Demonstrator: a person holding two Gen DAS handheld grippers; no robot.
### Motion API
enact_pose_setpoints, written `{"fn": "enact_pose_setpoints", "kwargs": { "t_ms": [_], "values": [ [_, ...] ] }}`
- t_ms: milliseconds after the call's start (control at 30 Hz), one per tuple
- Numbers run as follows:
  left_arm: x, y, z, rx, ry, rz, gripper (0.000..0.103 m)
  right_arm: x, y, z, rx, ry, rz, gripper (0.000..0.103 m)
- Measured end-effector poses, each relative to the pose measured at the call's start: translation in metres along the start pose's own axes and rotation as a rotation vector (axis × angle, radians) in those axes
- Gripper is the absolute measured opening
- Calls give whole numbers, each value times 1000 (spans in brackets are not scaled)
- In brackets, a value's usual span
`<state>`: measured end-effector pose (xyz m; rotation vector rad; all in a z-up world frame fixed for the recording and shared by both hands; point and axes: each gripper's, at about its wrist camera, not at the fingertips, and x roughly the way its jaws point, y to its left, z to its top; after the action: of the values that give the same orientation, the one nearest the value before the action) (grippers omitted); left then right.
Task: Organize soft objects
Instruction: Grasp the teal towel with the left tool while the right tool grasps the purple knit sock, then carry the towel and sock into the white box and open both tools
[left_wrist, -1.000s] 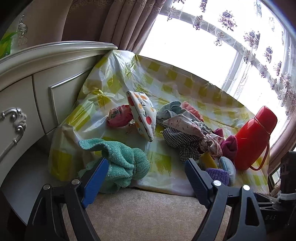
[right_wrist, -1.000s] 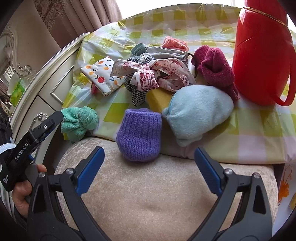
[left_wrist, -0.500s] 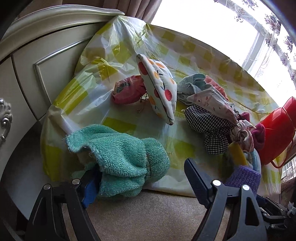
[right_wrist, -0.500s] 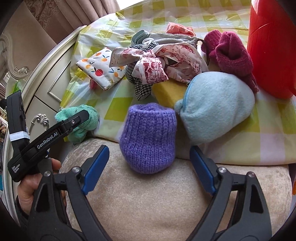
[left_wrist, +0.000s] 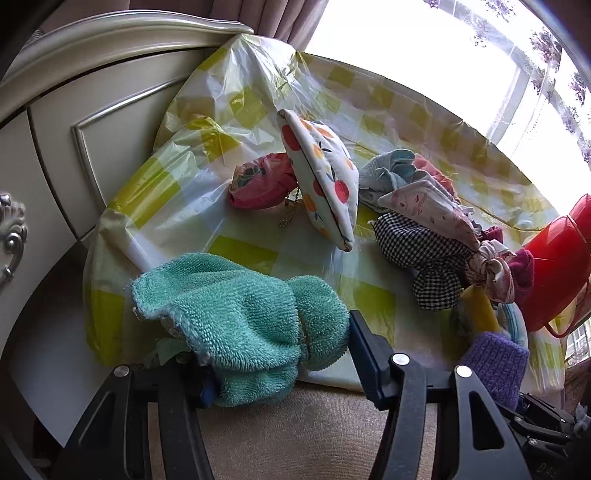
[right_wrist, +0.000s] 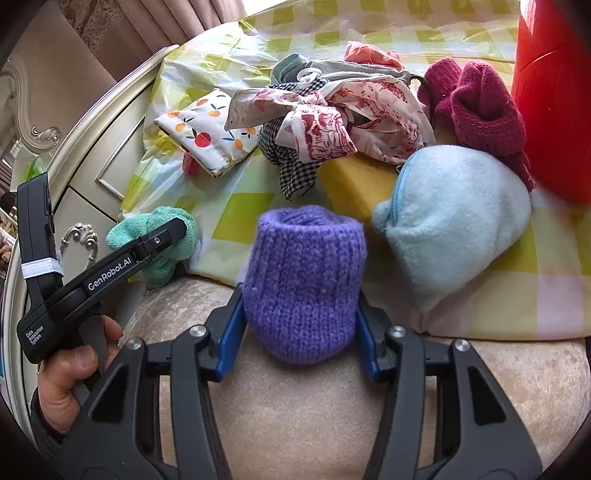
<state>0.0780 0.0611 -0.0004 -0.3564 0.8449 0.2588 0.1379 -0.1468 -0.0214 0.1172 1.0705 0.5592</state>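
Observation:
A teal terry cloth (left_wrist: 240, 317) lies at the near edge of the yellow-checked plastic sheet (left_wrist: 177, 206). My left gripper (left_wrist: 280, 365) has closed around it, its fingers pressing both sides; the left finger is mostly hidden by the cloth. A purple knitted pouch (right_wrist: 303, 277) stands on the beige cushion edge. My right gripper (right_wrist: 299, 339) is shut on its lower part. The left gripper (right_wrist: 162, 240) and teal cloth (right_wrist: 166, 258) also show in the right wrist view. The purple pouch (left_wrist: 495, 365) shows in the left wrist view.
On the sheet lie a fruit-print pouch (left_wrist: 321, 177), a pink floral pouch (left_wrist: 258, 182), a checked cloth (left_wrist: 417, 251), a light blue fleece pouch (right_wrist: 458, 218), a maroon knit (right_wrist: 476, 107) and a yellow sponge (right_wrist: 354, 181). A red jug (left_wrist: 554, 266) stands right. A cream cabinet (left_wrist: 74, 122) stands left.
Both grippers moved forward and closed: the left around the teal cloth, the right around the purple knitted pouch.

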Motion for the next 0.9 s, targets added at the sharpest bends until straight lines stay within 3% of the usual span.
{"fn": "enact_pose_setpoints", "kwargs": {
  "t_ms": [433, 900],
  "values": [
    [-50, -38, -25, 99, -85, -36, 59, -37, -3, -19, -45, -82, 22, 55],
    [-83, -146, -61, 318, -111, -250, 59, -117, -73, -52, 99, -196, -37, 55]
  ]
}}
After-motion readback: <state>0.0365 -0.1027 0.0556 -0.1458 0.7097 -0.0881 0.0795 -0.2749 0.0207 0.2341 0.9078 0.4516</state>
